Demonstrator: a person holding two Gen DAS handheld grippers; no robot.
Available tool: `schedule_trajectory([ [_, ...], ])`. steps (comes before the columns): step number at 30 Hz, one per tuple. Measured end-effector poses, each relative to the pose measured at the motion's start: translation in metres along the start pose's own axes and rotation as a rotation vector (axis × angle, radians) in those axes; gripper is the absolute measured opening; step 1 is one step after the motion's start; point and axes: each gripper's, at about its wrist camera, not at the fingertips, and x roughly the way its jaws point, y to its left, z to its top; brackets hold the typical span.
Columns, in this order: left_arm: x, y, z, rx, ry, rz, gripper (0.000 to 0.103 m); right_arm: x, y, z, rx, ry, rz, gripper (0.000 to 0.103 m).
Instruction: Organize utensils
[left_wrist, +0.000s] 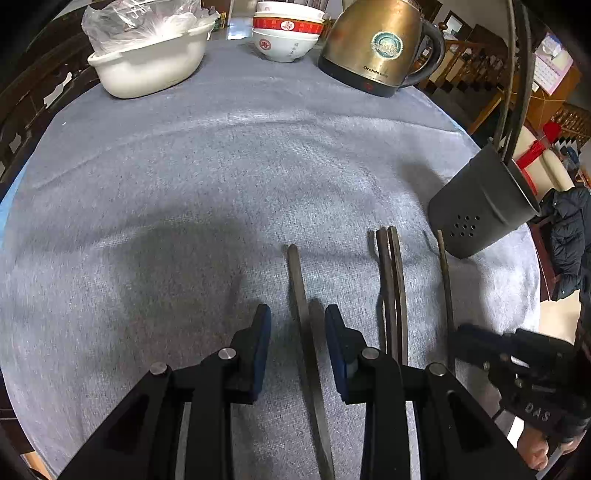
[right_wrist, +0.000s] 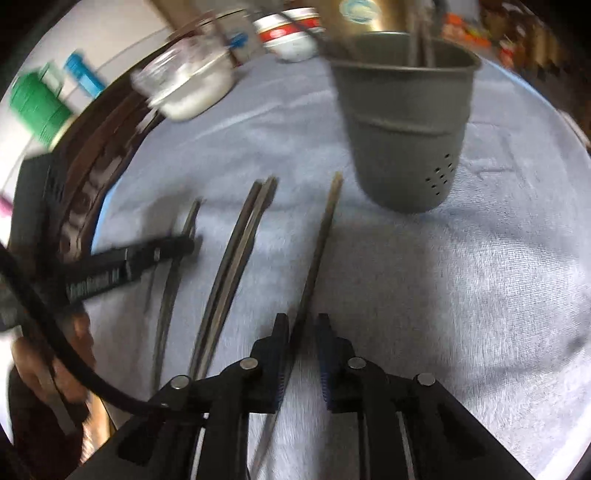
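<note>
Several dark chopsticks lie side by side on the grey-blue cloth (left_wrist: 184, 184). My left gripper (left_wrist: 297, 325) is open and straddles the leftmost chopstick (left_wrist: 301, 295), with a gap on both sides. A pair of chopsticks (left_wrist: 391, 288) lies to its right, then a single chopstick (left_wrist: 445, 280). My right gripper (right_wrist: 301, 328) is open around that single chopstick (right_wrist: 317, 251), which runs close to the left finger (right_wrist: 279, 343). A grey perforated holder (right_wrist: 402, 122) stands just beyond, with several chopsticks (right_wrist: 421, 48) upright inside. The right view is blurred.
At the table's far edge stand a white basin (left_wrist: 147, 62) with a plastic bag, stacked bowls (left_wrist: 286, 33) and a brass kettle (left_wrist: 380, 48). The cloth drops off at the right edge near the holder (left_wrist: 480, 203). A dark wooden chair back (right_wrist: 96, 173) borders the left side.
</note>
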Motion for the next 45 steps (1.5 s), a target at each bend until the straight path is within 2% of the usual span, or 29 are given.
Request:
schedule_trajectory([
  [1, 0.001, 0.000, 0.001, -0.002, 0.005, 0.001, 0.031, 0.001, 0.000, 0.003, 0.007, -0.004, -0.015, 0.027],
  [7, 0.008, -0.002, 0.014, -0.022, 0.044, 0.021, 0.029, 0.012, 0.006, 0.025, 0.084, -0.002, -0.108, 0.028],
  [9, 0.010, -0.003, 0.019, -0.023, 0.053, 0.042, 0.020, 0.015, 0.010, 0.031, 0.098, -0.005, -0.140, 0.028],
  [12, 0.013, -0.003, 0.023, -0.034, 0.066, 0.059, 0.013, 0.019, 0.021, 0.035, 0.082, -0.004, -0.220, 0.026],
  [14, 0.015, -0.001, 0.025, -0.051, 0.070, 0.061, 0.008, 0.022, 0.026, 0.036, 0.058, -0.006, -0.269, 0.016],
  [16, 0.016, 0.001, 0.028, -0.067, 0.070, 0.055, 0.007, 0.024, 0.028, 0.037, 0.036, -0.015, -0.292, 0.008],
  [19, 0.015, 0.006, 0.029, -0.084, 0.070, 0.046, 0.007, 0.022, 0.029, 0.036, 0.012, -0.023, -0.285, 0.006],
  [24, 0.002, 0.011, 0.021, -0.110, 0.039, 0.048, 0.006, 0.003, 0.017, 0.029, 0.029, -0.065, -0.177, 0.006],
  [30, -0.040, 0.007, 0.016, -0.116, -0.049, 0.042, 0.006, -0.040, 0.016, 0.022, -0.015, -0.185, -0.032, 0.006],
  [36, -0.086, -0.004, 0.011, -0.104, -0.141, 0.018, 0.005, -0.072, 0.026, 0.026, -0.033, -0.284, 0.074, 0.006],
  [45, -0.140, -0.026, 0.004, -0.054, -0.253, -0.007, 0.005, -0.137, 0.037, 0.008, -0.097, -0.433, 0.206, 0.006],
])
